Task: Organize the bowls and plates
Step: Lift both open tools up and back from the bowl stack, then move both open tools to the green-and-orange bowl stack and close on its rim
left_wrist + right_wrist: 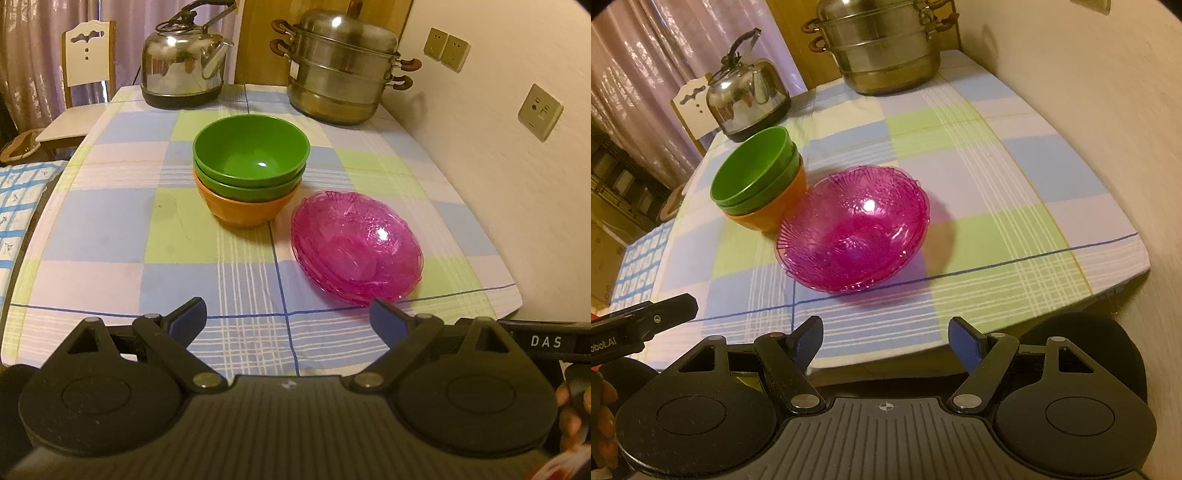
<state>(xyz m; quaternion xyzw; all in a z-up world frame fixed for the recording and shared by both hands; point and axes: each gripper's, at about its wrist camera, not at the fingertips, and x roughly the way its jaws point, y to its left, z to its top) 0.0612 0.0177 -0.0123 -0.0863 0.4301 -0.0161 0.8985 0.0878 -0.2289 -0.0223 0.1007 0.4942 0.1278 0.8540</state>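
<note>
A stack of bowls stands mid-table: two green bowls [251, 155] nested in an orange bowl [243, 212]. Just right of it lies a stack of pink translucent plates [356, 245]. The right wrist view shows the same green bowls [753, 173], orange bowl [772, 210] and pink plates [855, 229]. My left gripper [288, 319] is open and empty, near the table's front edge, short of the dishes. My right gripper [886, 338] is open and empty, at the front edge before the pink plates.
A steel kettle [184, 62] and a stacked steel steamer pot [343, 66] stand at the table's far end. A wall [517, 166] with sockets runs along the right. A white chair [86, 55] stands far left. The checked tablecloth [110, 229] covers the table.
</note>
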